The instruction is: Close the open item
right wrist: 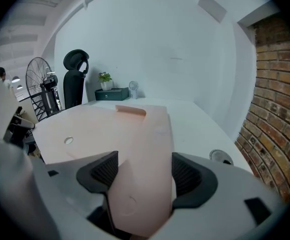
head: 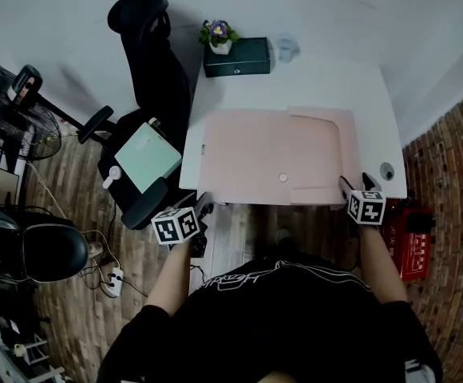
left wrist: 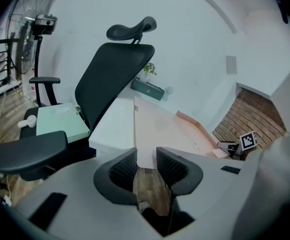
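A pale pink folder [head: 255,150] lies open and flat on the white counter [head: 327,78], reaching its near edge, with a small round snap [head: 282,178] near the front. The folder's flap [right wrist: 150,134] is spread out at the right side.

The right tongs [right wrist: 145,160] stand wide apart at the folder's near right corner. The flap lies in the gap between them, and no clamp on it shows. The left tongs [left wrist: 146,156] hang off the counter's near left corner, narrowed to a slim gap with only the wooden floor behind it.

Each of the tongs carries a cube of black-and-white square markers. At the back of the counter a dark green box [head: 237,57] bears a small pale mark too small to read, with a potted plant [head: 218,34] on it. A black office chair [head: 148,62] stands at the left.
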Demonstrator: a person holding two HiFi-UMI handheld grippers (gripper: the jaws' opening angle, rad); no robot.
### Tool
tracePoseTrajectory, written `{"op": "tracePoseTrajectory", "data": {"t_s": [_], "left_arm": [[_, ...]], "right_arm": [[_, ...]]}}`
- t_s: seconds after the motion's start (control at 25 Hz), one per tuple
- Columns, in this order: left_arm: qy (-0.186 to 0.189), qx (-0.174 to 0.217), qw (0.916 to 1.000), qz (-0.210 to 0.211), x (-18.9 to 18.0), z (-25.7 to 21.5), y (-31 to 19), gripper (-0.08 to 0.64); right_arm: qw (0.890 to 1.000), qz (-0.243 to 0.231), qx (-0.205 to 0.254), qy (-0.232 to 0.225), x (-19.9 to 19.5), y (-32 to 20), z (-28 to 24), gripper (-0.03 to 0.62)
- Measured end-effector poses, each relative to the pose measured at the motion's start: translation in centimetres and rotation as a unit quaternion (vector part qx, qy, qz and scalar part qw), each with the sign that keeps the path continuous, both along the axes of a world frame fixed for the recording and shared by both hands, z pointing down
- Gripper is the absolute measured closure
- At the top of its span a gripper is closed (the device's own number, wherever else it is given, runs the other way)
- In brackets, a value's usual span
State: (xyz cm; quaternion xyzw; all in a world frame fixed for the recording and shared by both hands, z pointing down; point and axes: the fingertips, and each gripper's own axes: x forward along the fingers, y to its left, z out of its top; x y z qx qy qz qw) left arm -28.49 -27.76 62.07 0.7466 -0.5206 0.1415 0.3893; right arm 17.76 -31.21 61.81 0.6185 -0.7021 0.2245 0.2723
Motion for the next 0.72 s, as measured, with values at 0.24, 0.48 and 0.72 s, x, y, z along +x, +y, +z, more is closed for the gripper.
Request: {"op": "tracePoseTrajectory", "data": {"t_s": [0.24,0.48,0.72], "left_arm": [[0.0,0.023,0.9997,-0.002,0.1,-3.1,0.0,0.451],[0.009,0.055,0.9984,0.012,1.2,-6.8,-0.4,0.48],[0.021,0.109,0.9925,0.05,3.9,-11.2,0.0,0.494]], "right_arm": [[1.0,-0.007,0.012,0.006,-0.3,0.2,-0.8,0.268],[0.996,-0.049,0.04,0.069,-2.1,1.1,-4.0,0.258],[0.996,-0.064,0.058,0.038,-4.4,3.5,-6.1,0.264]]}}
